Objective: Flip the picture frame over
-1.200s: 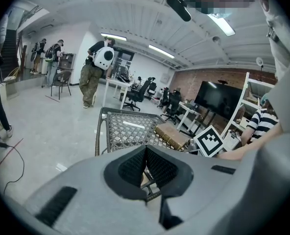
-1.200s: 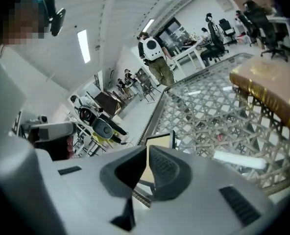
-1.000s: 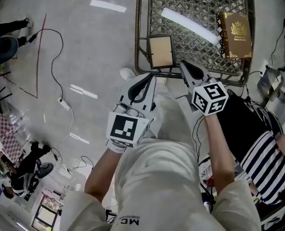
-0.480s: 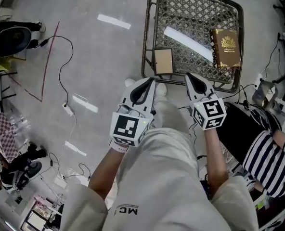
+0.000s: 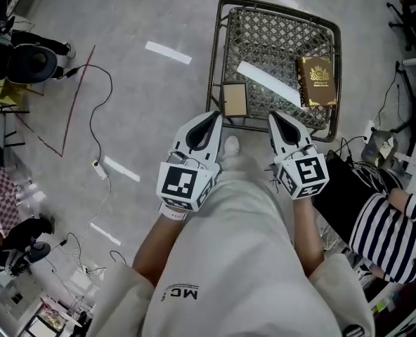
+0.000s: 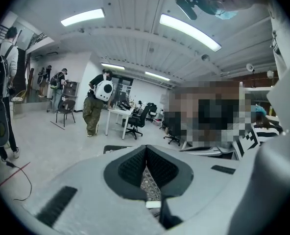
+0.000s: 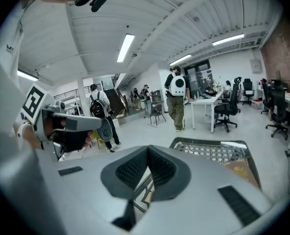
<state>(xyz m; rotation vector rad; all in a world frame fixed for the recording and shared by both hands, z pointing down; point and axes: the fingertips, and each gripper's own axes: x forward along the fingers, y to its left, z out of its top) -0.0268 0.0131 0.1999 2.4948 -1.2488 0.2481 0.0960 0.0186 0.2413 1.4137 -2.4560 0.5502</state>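
Since your left gripper [image 5: 213, 118] and right gripper [image 5: 275, 119] are pinched together, empty, note the picture frame [image 5: 235, 99], upper centre, looks light, rigid, fragile: take its edge.

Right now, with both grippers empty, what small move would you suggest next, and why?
Probably open the left gripper and ease it forward to the picture frame: its jaws are together and empty, and the frame lies on the mesh table just beyond its tips, closer than the right gripper is.
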